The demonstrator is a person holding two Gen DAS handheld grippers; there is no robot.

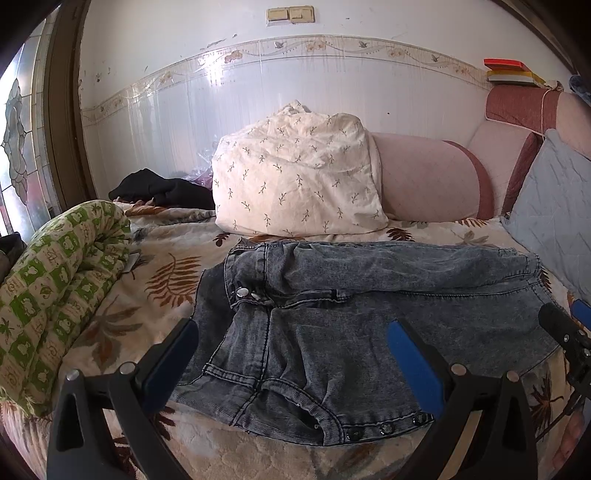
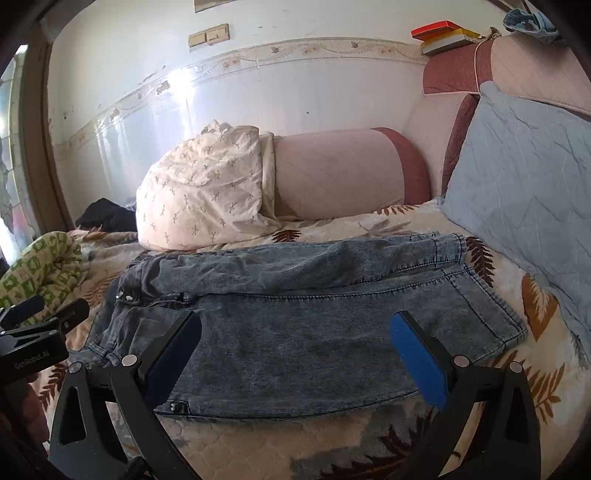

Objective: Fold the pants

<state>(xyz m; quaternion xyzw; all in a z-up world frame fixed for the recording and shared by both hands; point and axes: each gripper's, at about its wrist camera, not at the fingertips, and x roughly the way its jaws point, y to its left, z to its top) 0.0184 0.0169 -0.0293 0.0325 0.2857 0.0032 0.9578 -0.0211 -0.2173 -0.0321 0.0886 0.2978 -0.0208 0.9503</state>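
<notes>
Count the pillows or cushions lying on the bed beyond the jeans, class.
3: a leaf-print pillow behind the jeans, a pink bolster beside it at the wall, a grey-blue cushion at the headboard end. Others may be hidden.

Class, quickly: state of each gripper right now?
Left gripper: open, holding nothing, above the jeans.
Right gripper: open, holding nothing.

Leaf-print bedspread [image 1: 173, 273] with a rolled green-patterned quilt [image 1: 55, 280] at left. Sprigged cream pillow [image 1: 295, 173] against a pink bolster [image 1: 424, 177]; blue cushion [image 2: 524, 177] at right. Black garment [image 1: 159, 188] by the wall, books [image 2: 443, 35] on the headboard
</notes>
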